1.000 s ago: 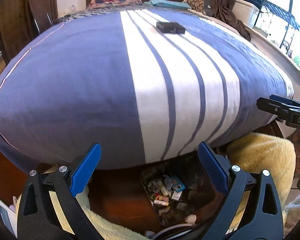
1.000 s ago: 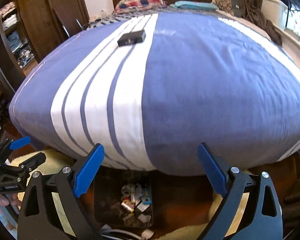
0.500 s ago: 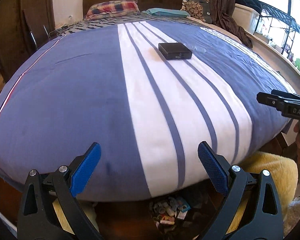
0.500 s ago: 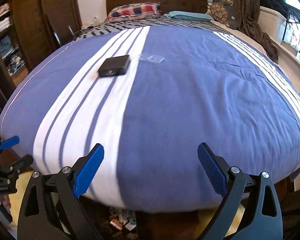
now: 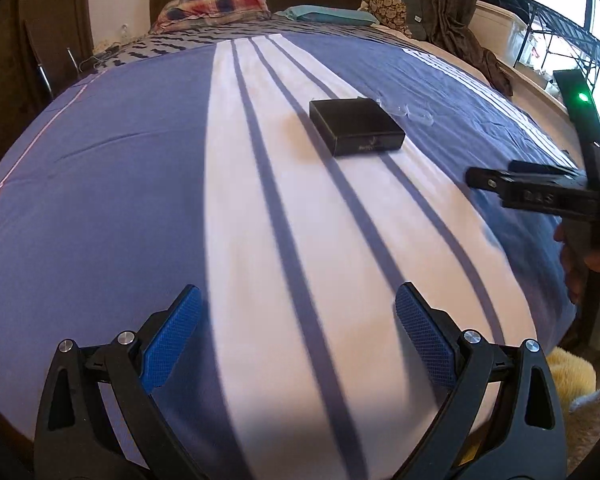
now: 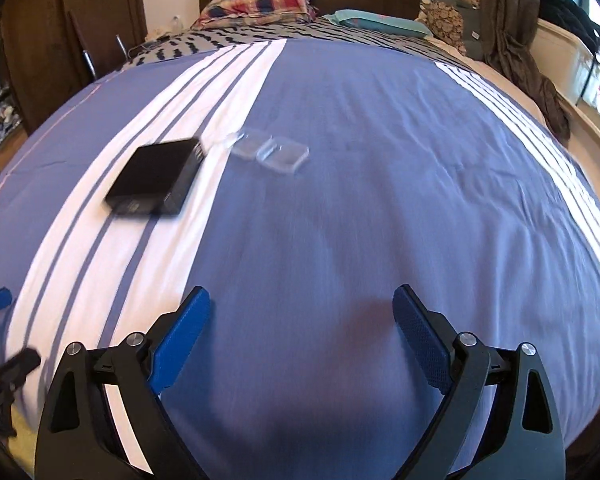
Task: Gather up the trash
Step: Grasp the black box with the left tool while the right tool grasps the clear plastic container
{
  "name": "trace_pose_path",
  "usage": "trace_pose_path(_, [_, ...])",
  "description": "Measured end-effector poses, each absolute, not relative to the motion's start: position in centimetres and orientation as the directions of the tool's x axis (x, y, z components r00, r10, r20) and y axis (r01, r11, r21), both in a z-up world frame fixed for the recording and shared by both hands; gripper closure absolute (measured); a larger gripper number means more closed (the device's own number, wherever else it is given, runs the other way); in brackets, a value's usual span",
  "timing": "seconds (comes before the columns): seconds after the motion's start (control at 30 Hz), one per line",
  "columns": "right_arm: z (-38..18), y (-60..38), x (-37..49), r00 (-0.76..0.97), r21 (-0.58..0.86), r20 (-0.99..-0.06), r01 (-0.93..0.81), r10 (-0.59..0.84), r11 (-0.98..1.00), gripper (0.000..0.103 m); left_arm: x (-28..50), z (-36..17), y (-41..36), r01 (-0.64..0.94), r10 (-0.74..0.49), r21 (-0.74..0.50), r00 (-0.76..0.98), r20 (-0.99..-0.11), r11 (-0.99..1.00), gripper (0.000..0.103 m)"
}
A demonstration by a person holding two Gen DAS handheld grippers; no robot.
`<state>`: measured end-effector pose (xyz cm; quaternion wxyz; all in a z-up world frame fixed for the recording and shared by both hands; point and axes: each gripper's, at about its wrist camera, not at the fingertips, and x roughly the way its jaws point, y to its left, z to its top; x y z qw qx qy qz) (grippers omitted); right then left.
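Nothing is picked up yet. The black box (image 5: 356,126) and clear wrappers (image 6: 274,151) lie on the bed (image 6: 380,200). Both the left gripper (image 5: 298,336) and the right gripper (image 6: 300,334) are spread wide and empty.

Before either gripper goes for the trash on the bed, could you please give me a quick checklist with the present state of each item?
1. Left gripper open and empty: ok.
2. Right gripper open and empty: ok.
3. Black box lying flat on the duvet, nothing on it: ok.
4. Clear plastic pieces located beside the box: ok, though blurred in the right wrist view.
5. Grippers apart from each other: ok.
6. Bin or bag ready for the trash: cannot tell, none in view.
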<state>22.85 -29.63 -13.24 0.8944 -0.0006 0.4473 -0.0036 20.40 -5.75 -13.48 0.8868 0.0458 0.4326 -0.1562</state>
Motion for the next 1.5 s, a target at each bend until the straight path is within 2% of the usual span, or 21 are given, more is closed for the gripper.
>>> trace_pose_path(0.57, [-14.2,-28.2,34.7,0.571,-0.045,-0.821,-0.044,-0.012,0.998,0.012,27.1,-13.7,-10.1,0.353,-0.292,-0.106,0.529,-0.796,0.930,0.010])
trace_pose_path(0.63, [-14.2,-28.2,35.3,0.571,-0.026,-0.821,-0.053,0.009,0.998,0.019,27.7,-13.6,-10.5,0.354,-0.296,-0.111,0.529,-0.795,0.929,0.010])
trace_pose_path(0.7, [-14.2,-28.3,35.6,0.572,-0.002,-0.820,-0.068,0.038,0.998,0.038,28.2,-13.4,-11.2,0.356,-0.301,-0.113,0.532,-0.792,0.927,0.011])
trace_pose_path(0.73, [-14.1,-28.4,35.7,0.575,0.003,-0.817,-0.073,0.045,0.997,0.043,28.3,-13.3,-11.5,0.358,-0.302,-0.113,0.533,-0.790,0.927,0.010])
trace_pose_path(0.8, [-14.0,-28.5,35.6,0.578,0.012,-0.814,-0.085,0.059,0.996,0.065,28.9,-13.1,-12.2,0.356,-0.303,-0.113,0.539,-0.786,0.928,0.010])
trace_pose_path(0.83, [-13.9,-28.5,35.7,0.578,0.013,-0.814,-0.086,0.061,0.996,0.066,29.2,-13.1,-12.6,0.354,-0.303,-0.114,0.541,-0.785,0.928,0.010])
trace_pose_path(1.37, [-12.5,-33.6,30.3,0.613,0.041,-0.788,-0.039,0.057,0.998,0.069,35.2,-14.2,-15.2,0.275,-0.261,-0.127,0.528,-0.808,0.953,0.010])
trace_pose_path(1.47, [-12.1,-34.3,29.0,0.628,0.027,-0.777,-0.023,0.036,0.999,0.069,35.5,-14.3,-15.4,0.279,-0.255,-0.119,0.523,-0.814,0.953,0.014])
trace_pose_path(1.5, [-11.9,-34.4,28.5,0.634,0.021,-0.773,-0.017,0.028,1.000,0.069,35.2,-14.3,-15.6,0.283,-0.246,-0.106,0.525,-0.815,0.953,0.022])
